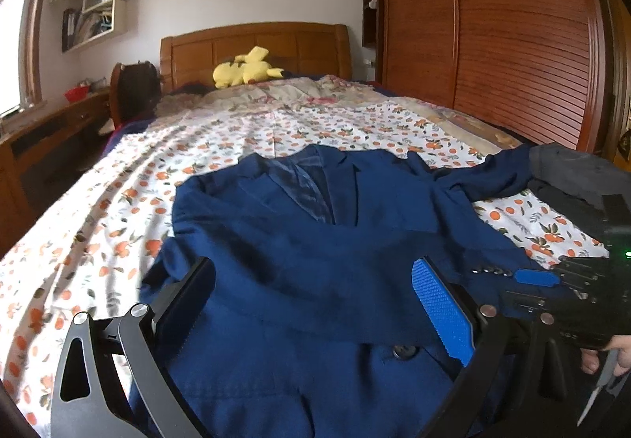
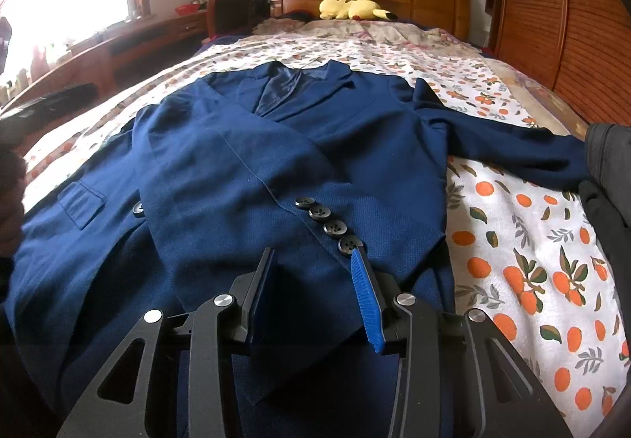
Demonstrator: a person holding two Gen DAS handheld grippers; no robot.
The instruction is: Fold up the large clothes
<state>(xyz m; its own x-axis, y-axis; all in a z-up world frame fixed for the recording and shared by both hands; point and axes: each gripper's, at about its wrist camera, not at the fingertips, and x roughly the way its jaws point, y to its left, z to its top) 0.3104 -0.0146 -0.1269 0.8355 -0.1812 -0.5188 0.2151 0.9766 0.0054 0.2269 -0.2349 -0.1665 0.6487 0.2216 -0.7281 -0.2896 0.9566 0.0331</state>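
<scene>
A navy blue suit jacket (image 1: 299,248) lies front up on the bed, collar toward the headboard; it also shows in the right wrist view (image 2: 244,162). Its left sleeve is folded across the front, cuff buttons (image 2: 329,223) near the lower edge. The other sleeve (image 2: 508,146) stretches out to the right. My left gripper (image 1: 315,280) is open, just above the jacket's middle. My right gripper (image 2: 315,260) is open, its fingers either side of the folded sleeve's cuff end. The right gripper also shows in the left wrist view (image 1: 552,280).
The bed (image 2: 532,248) has an orange-print sheet. A yellow plush toy (image 1: 246,71) lies by the wooden headboard. A wooden wardrobe (image 1: 493,36) stands on the right, a desk (image 1: 51,130) on the left. Dark clothing (image 1: 572,177) lies at the bed's right edge.
</scene>
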